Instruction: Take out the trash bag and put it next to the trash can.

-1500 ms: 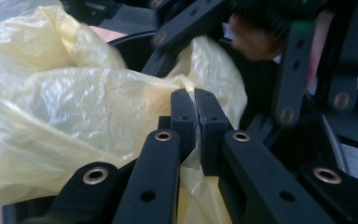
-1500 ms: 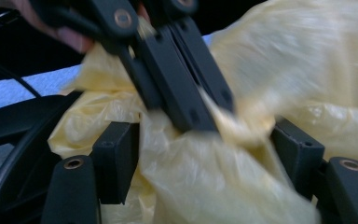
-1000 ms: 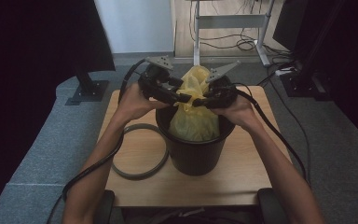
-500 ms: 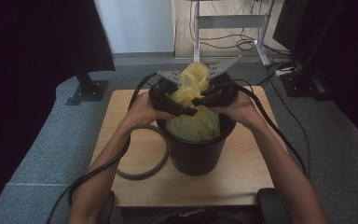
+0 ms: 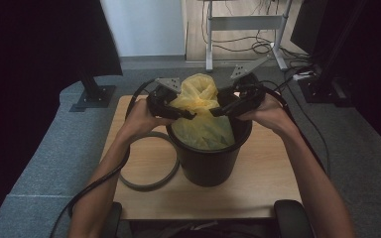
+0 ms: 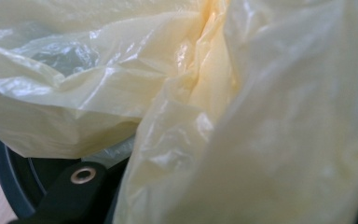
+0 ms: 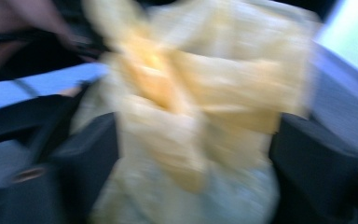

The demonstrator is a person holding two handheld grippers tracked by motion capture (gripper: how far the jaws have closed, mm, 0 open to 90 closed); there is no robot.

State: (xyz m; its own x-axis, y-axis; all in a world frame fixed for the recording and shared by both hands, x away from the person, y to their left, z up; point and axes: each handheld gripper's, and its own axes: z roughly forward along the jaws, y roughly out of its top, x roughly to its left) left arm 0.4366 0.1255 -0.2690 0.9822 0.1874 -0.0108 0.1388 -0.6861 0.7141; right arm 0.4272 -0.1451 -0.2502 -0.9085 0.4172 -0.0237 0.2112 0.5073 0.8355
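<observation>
Your left tool has just been closing and now pinches the crinkled yellow plastic bag. Your right tool has just been opening, its jaws wide around the bag. The bag sits in the round black bucket at the table's middle, so the grip passes to the left.

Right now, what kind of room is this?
Probably an office or lab workspace. A small wooden table stands on grey carpet, a desk frame with loose cables is behind it, and dark monitors on stands sit at the sides.
</observation>
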